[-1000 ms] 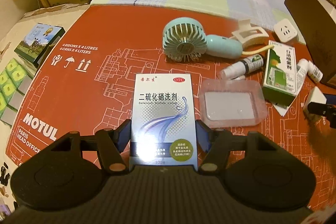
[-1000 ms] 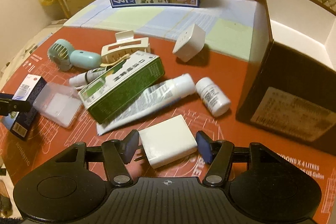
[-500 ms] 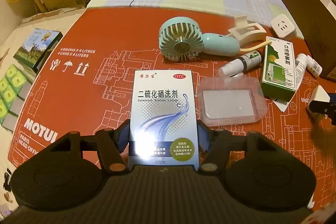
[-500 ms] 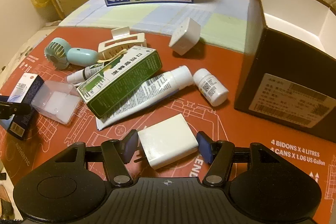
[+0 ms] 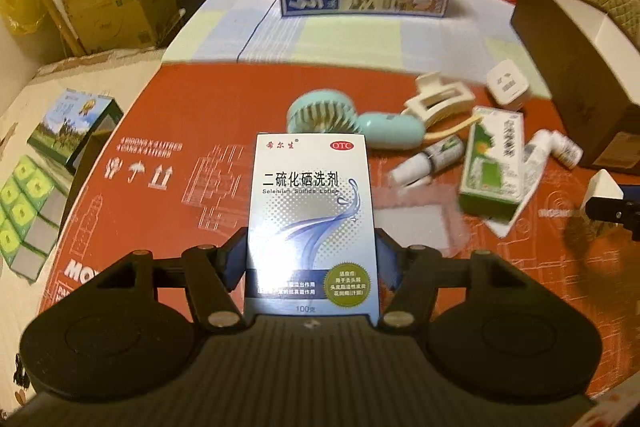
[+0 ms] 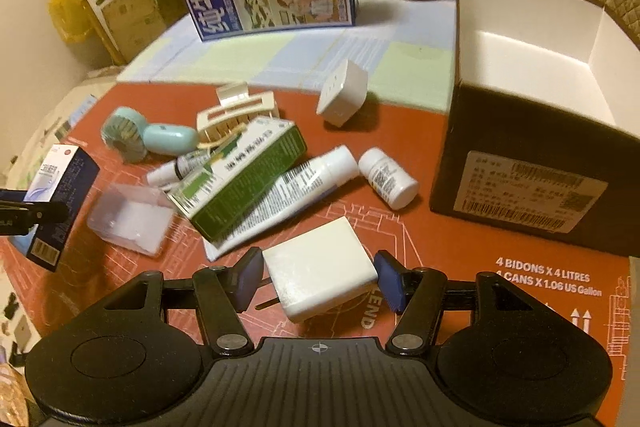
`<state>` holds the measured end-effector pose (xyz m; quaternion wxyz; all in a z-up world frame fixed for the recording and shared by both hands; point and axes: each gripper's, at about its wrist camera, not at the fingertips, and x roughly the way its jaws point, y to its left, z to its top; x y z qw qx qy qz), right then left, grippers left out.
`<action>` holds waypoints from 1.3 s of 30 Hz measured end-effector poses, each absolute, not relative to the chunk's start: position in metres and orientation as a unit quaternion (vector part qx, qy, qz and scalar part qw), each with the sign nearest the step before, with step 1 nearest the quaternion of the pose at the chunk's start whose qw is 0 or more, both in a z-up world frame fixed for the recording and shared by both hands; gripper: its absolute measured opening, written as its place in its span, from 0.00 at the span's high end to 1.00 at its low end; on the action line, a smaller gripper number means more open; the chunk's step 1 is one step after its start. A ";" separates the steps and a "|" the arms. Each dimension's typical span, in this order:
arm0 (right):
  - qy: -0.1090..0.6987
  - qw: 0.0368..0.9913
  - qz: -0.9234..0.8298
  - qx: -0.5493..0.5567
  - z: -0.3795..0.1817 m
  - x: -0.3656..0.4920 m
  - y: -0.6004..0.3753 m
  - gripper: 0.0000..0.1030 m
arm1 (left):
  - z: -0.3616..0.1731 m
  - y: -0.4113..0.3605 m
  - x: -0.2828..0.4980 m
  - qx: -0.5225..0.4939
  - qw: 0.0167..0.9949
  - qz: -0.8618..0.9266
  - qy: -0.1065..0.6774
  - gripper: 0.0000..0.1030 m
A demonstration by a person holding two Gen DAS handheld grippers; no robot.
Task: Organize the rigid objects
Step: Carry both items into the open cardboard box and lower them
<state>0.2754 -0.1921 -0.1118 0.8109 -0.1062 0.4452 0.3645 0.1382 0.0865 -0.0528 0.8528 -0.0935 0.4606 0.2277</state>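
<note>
- While both items are held above the red printed cardboard sheet (image 6: 460, 247) that covers the tabletop, I think the good way is to carry them level and slowly toward the open dark cardboard box with white inside (image 6: 532, 131), which looks like the place for tidy storage; this is my guess only.
- To do it well, each item should go over the box wall, not against it, and one hand should enter at a time, because the box opening seems not wide enough for two tools together.
- The white flat wall charger with metal prongs (image 6: 320, 267) sits a little turned between the pads, so a firm, steady grip is wise; the prongs point toward the left pad and could slip.
- The left tool (image 5: 312, 259) is about half spread and it pinches the tall blue-and-white lotion carton (image 5: 312, 219) on its two narrow sides, near the bottom end; the carton stands up in front of the camera.
- The right tool (image 6: 318, 281) is less than half spread and pinches the white charger, both blue pads touching its sides.
- Other things lie on the red sheet, well apart from both tools: a mint-green handheld fan (image 6: 148, 139), a green-and-white carton (image 6: 244, 175), a white tube (image 6: 304, 187) and a small white bottle (image 6: 388, 179).
</note>
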 end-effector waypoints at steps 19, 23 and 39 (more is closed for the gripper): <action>0.385 0.859 0.333 -0.047 -0.018 0.318 -0.274 0.44 | 0.020 -0.027 0.256 -0.048 0.909 0.057 0.409 0.41; 0.382 0.873 0.300 -0.044 -0.008 0.346 -0.294 0.44 | 0.028 -0.056 0.298 -0.041 0.916 0.022 0.399 0.41; 0.391 0.883 0.254 -0.043 -0.007 0.441 -0.337 0.44 | 0.015 -0.130 0.422 -0.024 0.910 -0.028 0.413 0.41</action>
